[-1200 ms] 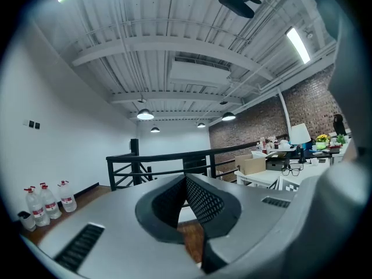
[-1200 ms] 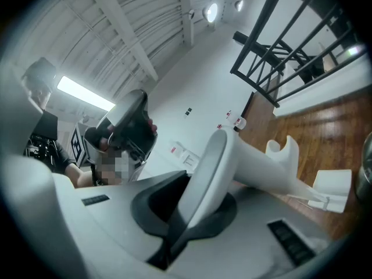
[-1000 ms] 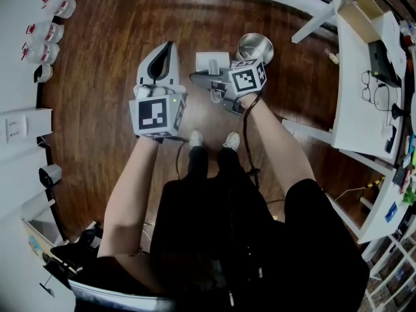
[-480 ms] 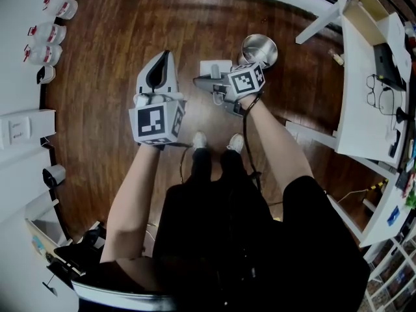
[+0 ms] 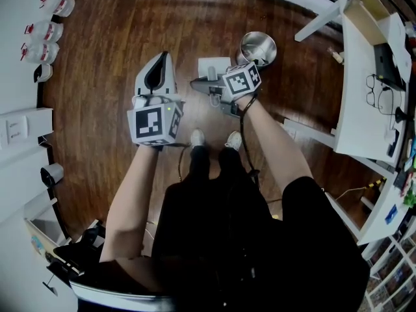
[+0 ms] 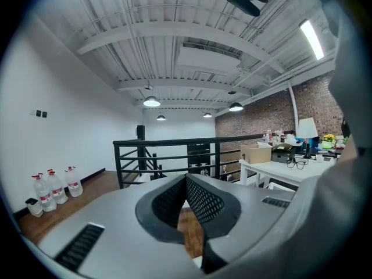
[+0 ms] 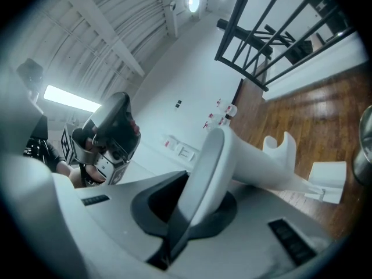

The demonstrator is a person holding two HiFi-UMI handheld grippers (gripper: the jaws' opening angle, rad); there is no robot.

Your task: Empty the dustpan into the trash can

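Clamped on the white handle (image 7: 232, 156) of the dustpan (image 5: 213, 65): right claw (image 7: 195, 193), both jaws pressed against the handle. Handle running out of the jaws and down toward the wooden floor (image 5: 117, 77). In the head view, same claw (image 5: 207, 84) out ahead of the person's right hand, marker cube (image 5: 240, 80) riding just behind the jaws.

Pan of the dustpan: below and just past the right claw, over the floor. Resting on the boards or hanging a little above them, impossible to tell. Contents not visible.

Trash can (image 5: 255, 48): shiny metal, open top, upright on the floor, to the right of the right claw and just beside the pan. Touching the pan or not, unclear. Only a sliver of it at the right edge of the right gripper view (image 7: 366, 150).

Shut, with nothing between the jaws: left claw (image 6: 186, 178), meshed pads meeting edge to edge. In the head view (image 5: 164, 57), off to the left of the right claw, apart from the dustpan.

Beyond the left claw: black railing (image 6: 174, 150). To its left, water bottles (image 6: 55, 188) standing on the floor by the wall. To its right, tabletop (image 6: 279, 168) carrying a cardboard box (image 6: 256, 153) and a lamp (image 6: 306, 129).
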